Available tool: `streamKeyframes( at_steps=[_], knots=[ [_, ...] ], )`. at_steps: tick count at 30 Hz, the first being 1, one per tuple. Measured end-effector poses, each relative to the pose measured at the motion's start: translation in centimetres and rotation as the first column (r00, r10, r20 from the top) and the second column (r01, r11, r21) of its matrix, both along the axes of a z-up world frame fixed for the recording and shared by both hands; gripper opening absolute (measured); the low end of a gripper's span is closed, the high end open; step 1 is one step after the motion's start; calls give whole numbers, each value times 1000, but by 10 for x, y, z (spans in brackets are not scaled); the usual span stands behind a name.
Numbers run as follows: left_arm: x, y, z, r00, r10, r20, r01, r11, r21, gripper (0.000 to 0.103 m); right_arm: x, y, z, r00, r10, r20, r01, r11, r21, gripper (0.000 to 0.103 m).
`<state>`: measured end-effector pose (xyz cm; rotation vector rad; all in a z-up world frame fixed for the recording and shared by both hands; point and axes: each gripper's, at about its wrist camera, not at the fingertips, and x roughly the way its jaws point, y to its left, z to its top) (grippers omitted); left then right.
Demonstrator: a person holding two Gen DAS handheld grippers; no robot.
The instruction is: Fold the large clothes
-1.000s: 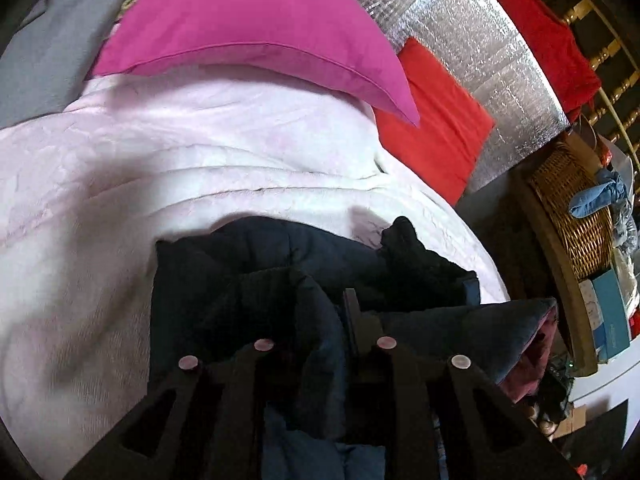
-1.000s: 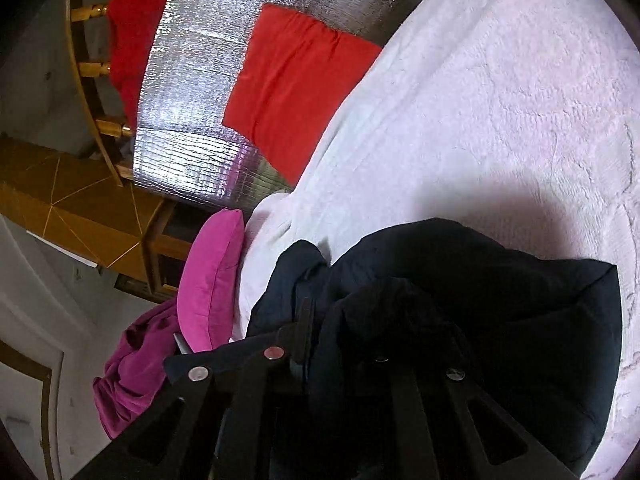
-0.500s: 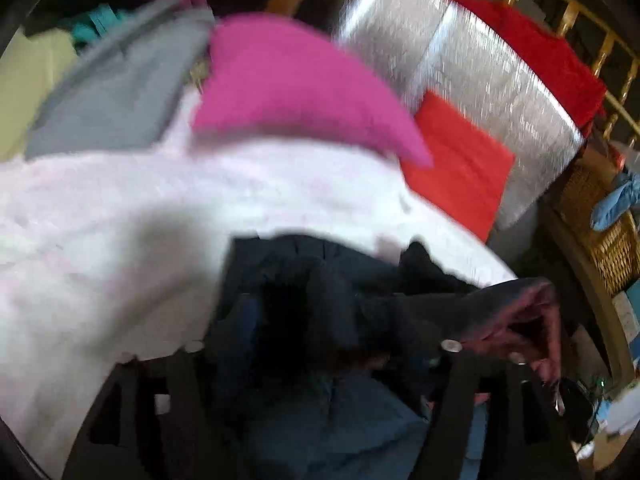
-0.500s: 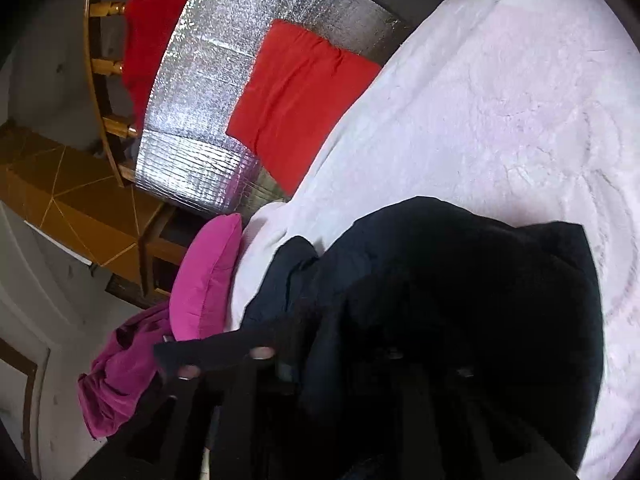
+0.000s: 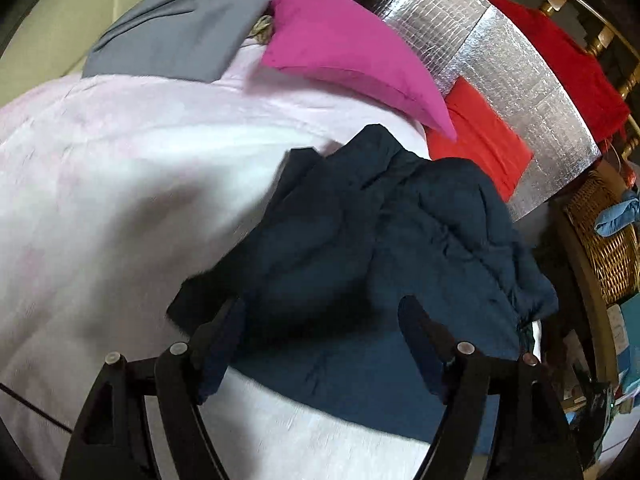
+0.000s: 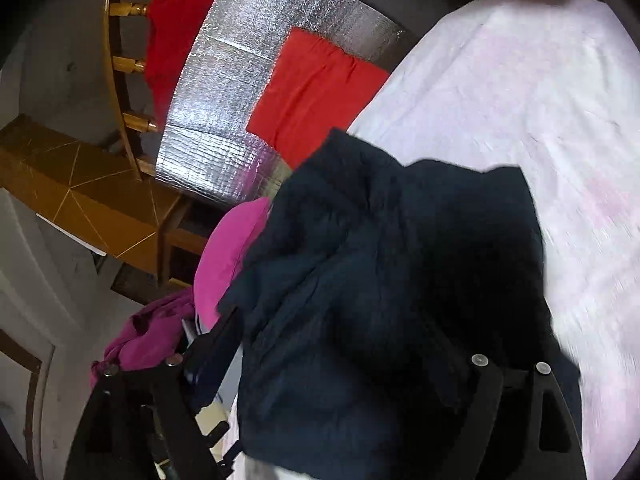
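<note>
A dark navy padded jacket (image 5: 384, 240) lies bunched in a rough fold on the pale pink bedspread (image 5: 120, 168). My left gripper (image 5: 316, 316) hovers over its near edge. Its jaws are opening and stand wide apart, with jacket fabric below and between them but no pad pressing on it. In the right wrist view the same jacket (image 6: 380, 280) fills the middle. My right gripper (image 6: 340, 340) is also opening wide above it. Its right finger is hard to tell from the dark cloth, and nothing is gripped.
A magenta pillow (image 5: 344, 52) and a red cushion (image 5: 484, 140) lean by a silver foil panel (image 5: 516, 64) beyond the jacket. A grey cloth (image 5: 176, 28) lies at the far left. A wicker basket (image 5: 604, 240) stands off the bed's right edge. A purple garment (image 6: 148, 332) hangs off the bedside.
Both grippers were shut on jacket folds a second ago. They have opened wide, let the fabric go and drawn back. The jacket has settled onto the bed.
</note>
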<state>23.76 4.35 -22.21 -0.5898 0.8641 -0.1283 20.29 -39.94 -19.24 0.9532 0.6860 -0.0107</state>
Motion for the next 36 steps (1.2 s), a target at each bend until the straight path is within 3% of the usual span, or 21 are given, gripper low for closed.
streamKeyframes(
  at_steps=[5,10,12,19,25,31,36],
  knots=[
    [-20,3,-9,999,1,-33,-2,999,-39,79,-34,14,3,999,21,-33,-20,999,26,87],
    [-35,1,-29,993,-17,-115,7,996,-92,80,-66,19,-9,996,11,-86,-5,998,69,87],
    [-38,0,-29,994,-6,-107,-4,996,-91,80,-71,20,-14,994,-3,-107,12,996,90,87],
    [-34,-7,-32,994,-2,-106,-1,1000,-23,80,-62,19,-37,986,-31,-167,49,993,103,88],
    [-35,4,-21,998,27,-54,-25,999,35,80,-61,24,-40,984,-56,-166,70,994,81,91],
    [-35,-1,-5,1000,13,11,-14,986,166,80,-55,35,-23,985,-56,-164,56,998,-1,91],
    [-43,-6,12,995,-10,99,-21,951,307,80,-55,32,-24,985,-53,-165,57,998,21,91]
  ],
)
